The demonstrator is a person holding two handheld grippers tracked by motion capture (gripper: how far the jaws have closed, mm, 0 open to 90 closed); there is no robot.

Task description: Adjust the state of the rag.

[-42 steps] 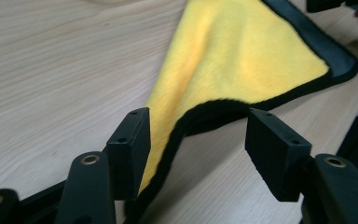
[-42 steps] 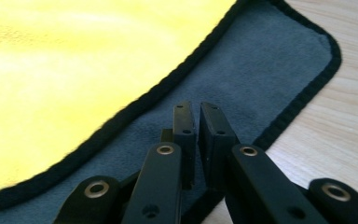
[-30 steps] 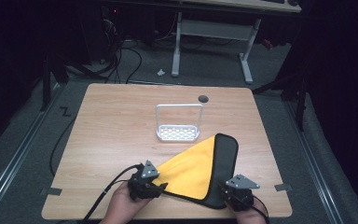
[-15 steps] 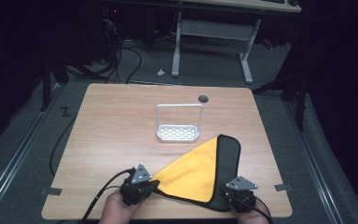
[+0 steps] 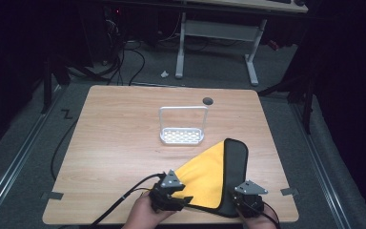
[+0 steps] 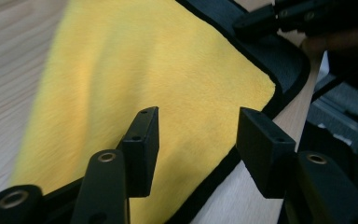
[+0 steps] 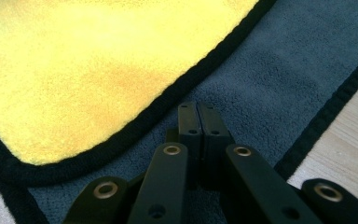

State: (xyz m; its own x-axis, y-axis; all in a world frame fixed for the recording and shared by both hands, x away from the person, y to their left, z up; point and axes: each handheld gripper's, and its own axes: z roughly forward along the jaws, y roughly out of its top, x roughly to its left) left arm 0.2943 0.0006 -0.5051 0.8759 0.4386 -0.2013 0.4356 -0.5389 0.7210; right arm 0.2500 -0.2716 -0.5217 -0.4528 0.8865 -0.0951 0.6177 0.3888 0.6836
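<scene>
A cloth, yellow (image 5: 205,174) on one side and grey (image 5: 236,164) on the other, lies folded at the table's front right. My left gripper (image 5: 182,199) hovers over its yellow face (image 6: 144,60). Its jaws (image 6: 198,116) have just been opening and stand apart with nothing pinched between them. My right gripper (image 5: 246,204) sits at the cloth's near right corner. Its jaws (image 7: 197,108) are pressed together, tips down on the grey layer (image 7: 279,79) beside the black-hemmed yellow flap (image 7: 74,60). Whether a pinch of cloth is caught there is hidden. The right gripper (image 6: 279,14) appears beyond the cloth in the left gripper view.
A small white wire rack (image 5: 182,128) stands mid-table behind the cloth. A round cable hole (image 5: 208,100) is near the far edge. The wooden table (image 5: 114,143) ends just in front of both hands. A cable (image 5: 124,200) trails off the front left.
My left gripper drew left at the cloth's near corner, then came back right over the yellow face with its jaws apart. The right gripper kept still.
</scene>
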